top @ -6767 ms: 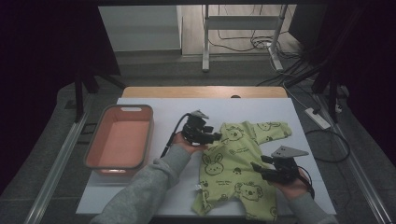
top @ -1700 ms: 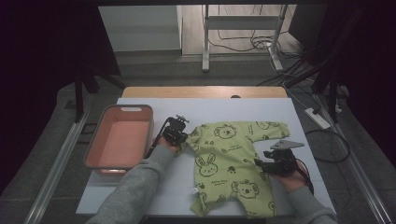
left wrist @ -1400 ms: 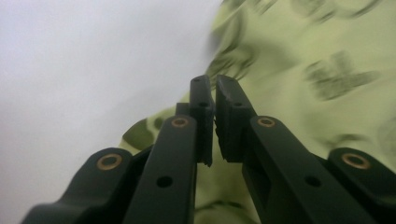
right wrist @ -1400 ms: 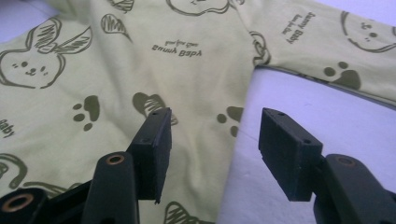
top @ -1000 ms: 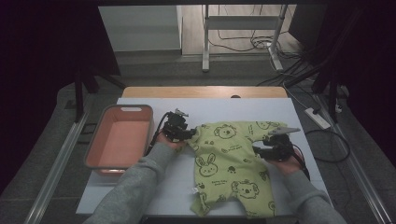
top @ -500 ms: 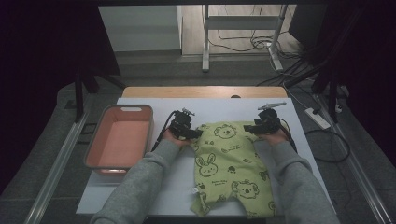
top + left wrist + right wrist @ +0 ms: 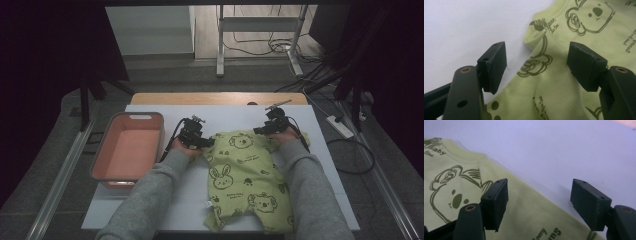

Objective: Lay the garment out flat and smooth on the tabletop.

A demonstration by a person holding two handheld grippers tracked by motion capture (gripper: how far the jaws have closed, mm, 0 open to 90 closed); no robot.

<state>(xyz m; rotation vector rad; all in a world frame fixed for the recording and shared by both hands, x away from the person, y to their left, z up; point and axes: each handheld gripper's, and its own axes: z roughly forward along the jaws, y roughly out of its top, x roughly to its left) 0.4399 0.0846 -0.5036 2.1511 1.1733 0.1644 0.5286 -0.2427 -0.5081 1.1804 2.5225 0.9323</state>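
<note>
A light green baby romper (image 7: pixel 245 175) printed with bears and rabbits lies spread flat on the white table (image 7: pixel 225 117). My left gripper (image 7: pixel 208 143) rests at its left shoulder. Its jaws have just been opening and stand open over the fabric (image 7: pixel 574 30) without pressing it; the left gripper (image 7: pixel 536 65) holds nothing. My right gripper (image 7: pixel 258 131) is at the romper's right shoulder. Its jaws have also just been opening, and the right gripper (image 7: pixel 539 200) straddles the romper's edge (image 7: pixel 529 215) and bare table.
An empty pink tray (image 7: pixel 102 155) stands on the table's left side, close to my left forearm. A wooden strip (image 7: pixel 215 98) runs along the far edge. Cables and a power strip (image 7: pixel 339 126) lie on the floor to the right.
The right gripper has moved from the romper's right side to its far right shoulder, and its jaws are wider. The left gripper has stayed at the left shoulder, jaws wider. The romper lies flatter than at first.
</note>
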